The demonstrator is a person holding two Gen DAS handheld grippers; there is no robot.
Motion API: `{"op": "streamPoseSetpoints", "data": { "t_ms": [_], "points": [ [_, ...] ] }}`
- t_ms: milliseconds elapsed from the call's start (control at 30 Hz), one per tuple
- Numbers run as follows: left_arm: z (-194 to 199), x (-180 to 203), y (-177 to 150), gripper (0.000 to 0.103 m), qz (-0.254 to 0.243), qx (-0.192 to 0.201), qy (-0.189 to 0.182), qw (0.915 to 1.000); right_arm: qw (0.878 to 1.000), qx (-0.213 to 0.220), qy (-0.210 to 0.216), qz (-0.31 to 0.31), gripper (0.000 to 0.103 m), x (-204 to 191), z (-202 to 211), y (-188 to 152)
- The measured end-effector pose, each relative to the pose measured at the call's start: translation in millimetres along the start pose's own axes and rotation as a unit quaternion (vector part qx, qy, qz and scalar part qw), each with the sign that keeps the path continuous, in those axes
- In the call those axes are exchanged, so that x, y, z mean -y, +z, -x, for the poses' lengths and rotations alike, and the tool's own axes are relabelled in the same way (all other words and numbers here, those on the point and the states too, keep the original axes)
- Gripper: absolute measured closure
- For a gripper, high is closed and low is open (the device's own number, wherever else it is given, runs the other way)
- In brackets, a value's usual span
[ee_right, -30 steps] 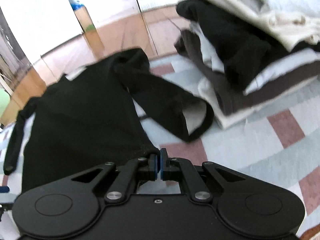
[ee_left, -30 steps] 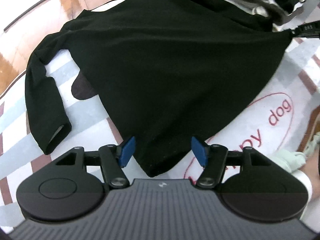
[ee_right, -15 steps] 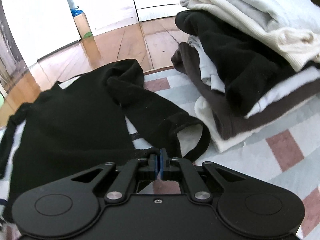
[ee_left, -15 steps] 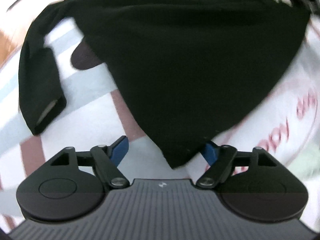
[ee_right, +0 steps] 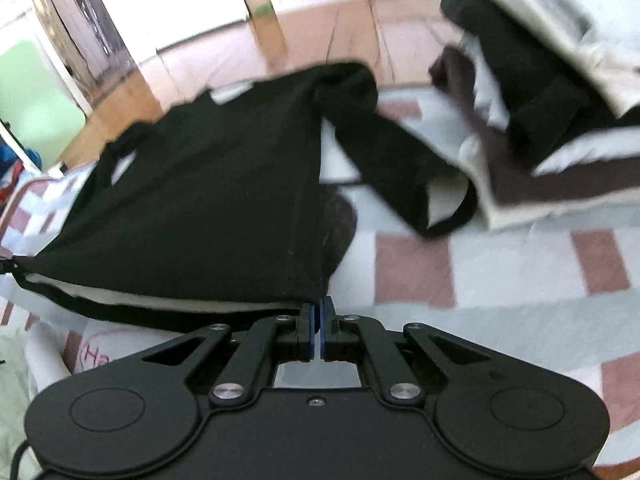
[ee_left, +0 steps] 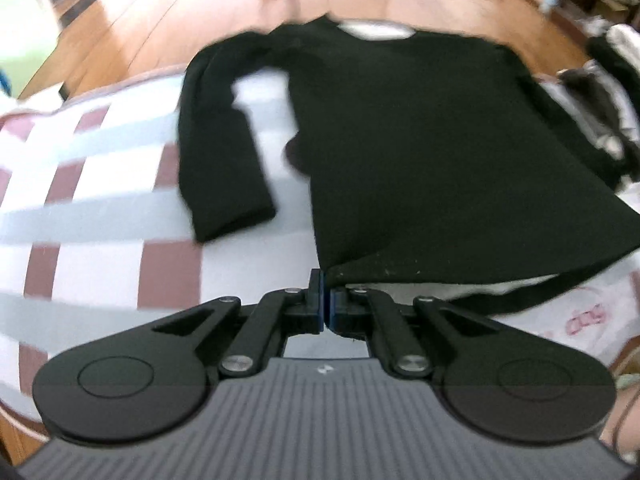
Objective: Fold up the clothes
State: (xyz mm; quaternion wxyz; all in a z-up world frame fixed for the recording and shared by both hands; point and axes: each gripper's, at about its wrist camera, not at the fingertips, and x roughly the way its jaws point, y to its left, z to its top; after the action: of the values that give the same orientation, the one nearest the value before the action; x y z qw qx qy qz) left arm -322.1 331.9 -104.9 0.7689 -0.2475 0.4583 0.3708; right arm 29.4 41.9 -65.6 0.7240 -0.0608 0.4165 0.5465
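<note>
The black long-sleeved top [ee_left: 420, 152] is lying spread on the checked blanket [ee_left: 100, 208], collar at the far end, hem nearest the person. Its long axis is running straight away from both tools, so the whole body of it is lying ahead of them. The left tool [ee_left: 324, 300] is pinching the hem's left corner, its blue pads pressed together on the cloth. The right tool [ee_right: 318, 322] is doing the same at the right corner, clamped tight on the fabric. The hem is stretching taut between them, its front layer lifting a little (a pale gap is showing inside the opening). One sleeve [ee_left: 220, 152] is lying down the left side; the other sleeve [ee_right: 404, 168] is trailing toward the stack of folded clothes [ee_right: 552, 92], which is sitting just beside it on the right. Neither hand looks nearer: each is holding its own corner. There are no containers in view; the stack is simply resting on the blanket.
</note>
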Motion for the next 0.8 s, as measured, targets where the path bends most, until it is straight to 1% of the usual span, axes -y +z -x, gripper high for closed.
{"op": "streamPoseSetpoints", "data": {
  "t_ms": [67, 100, 233, 300, 333, 400, 433, 500, 533, 600, 633, 667, 700, 733, 767, 800],
  "points": [
    [-15.2, -1.8, -7.1, 0.101, 0.01, -0.016, 0.006, 0.9998, 1.0, -0.002, 0.026, -0.007, 0.1, -1.3, 4.4, -1.8],
    [-17.2, -1.8, -8.2, 0.101, 0.012, -0.017, 0.009, 0.9997, 0.999, -0.003, 0.04, -0.01, 0.1, -1.9, 6.6, -2.8],
    [1.4, -7.2, -5.7, 0.101, 0.001, -0.002, 0.016, 0.9999, 0.995, -0.006, 0.093, -0.025, 0.1, -4.3, 15.5, -6.4],
    [4.8, -13.6, -4.8, 0.101, 0.005, -0.005, 0.017, 0.9998, 0.991, -0.003, 0.128, -0.034, 0.1, -4.2, 21.6, -8.0],
    [0.2, -18.7, -8.2, 0.101, 0.017, -0.013, 0.015, 0.9997, 0.989, -0.002, 0.142, -0.038, 0.1, -4.4, 24.3, -8.6],
    [-11.2, -29.3, -16.4, 0.101, 0.046, -0.031, 0.01, 0.9984, 0.989, -0.001, 0.142, -0.039, 0.1, -6.1, 27.2, -8.6],
    [-16.9, -34.6, -20.5, 0.101, 0.061, -0.039, 0.007, 0.9973, 0.991, -0.005, 0.129, -0.035, 0.1, -7.3, 27.7, -9.2],
    [-26.4, -43.3, -28.8, 0.1, 0.087, -0.055, 0.003, 0.9947, 0.997, -0.025, 0.076, -0.016, 0.1, -10.9, 26.4, -14.8],
    [-28.0, -44.2, -31.1, 0.099, 0.087, -0.058, 0.006, 0.9945, 0.998, -0.042, 0.043, -0.006, 0.1, -12.0, 22.0, -19.6],
    [-28.4, -41.8, -32.1, 0.091, 0.073, -0.061, 0.017, 0.9953, 0.997, -0.066, 0.036, -0.029, 0.1, -3.3, 11.4, -23.7],
    [-27.0, -38.2, -30.5, 0.084, 0.059, -0.063, 0.024, 0.996, 0.996, -0.074, 0.033, -0.041, 0.097, 0.9, 7.2, -24.8],
    [-24.9, -33.9, -28.4, 0.069, 0.046, -0.063, 0.032, 0.9964, 0.996, -0.068, 0.036, -0.052, 0.094, 5.1, 6.2, -22.4],
    [-21.5, -29.6, -26.1, 0.061, 0.036, -0.062, 0.035, 0.9968, 0.995, -0.062, 0.037, -0.064, 0.094, 8.8, 5.5, -19.3],
    [-17.8, -25.4, -23.8, 0.049, 0.026, -0.06, 0.036, 0.9972, 0.995, -0.055, 0.04, -0.074, 0.094, 11.6, 4.5, -16.4],
    [-14.0, -22.4, -22.5, 0.046, 0.021, -0.055, 0.034, 0.9977, 0.995, -0.047, 0.044, -0.082, 0.094, 13.8, 3.4, -15.1],
    [-10.6, -20.8, -21.0, 0.045, 0.02, -0.05, 0.028, 0.9982, 0.994, -0.043, 0.05, -0.087, 0.093, 14.8, 0.9, -14.9]
  ]
}}
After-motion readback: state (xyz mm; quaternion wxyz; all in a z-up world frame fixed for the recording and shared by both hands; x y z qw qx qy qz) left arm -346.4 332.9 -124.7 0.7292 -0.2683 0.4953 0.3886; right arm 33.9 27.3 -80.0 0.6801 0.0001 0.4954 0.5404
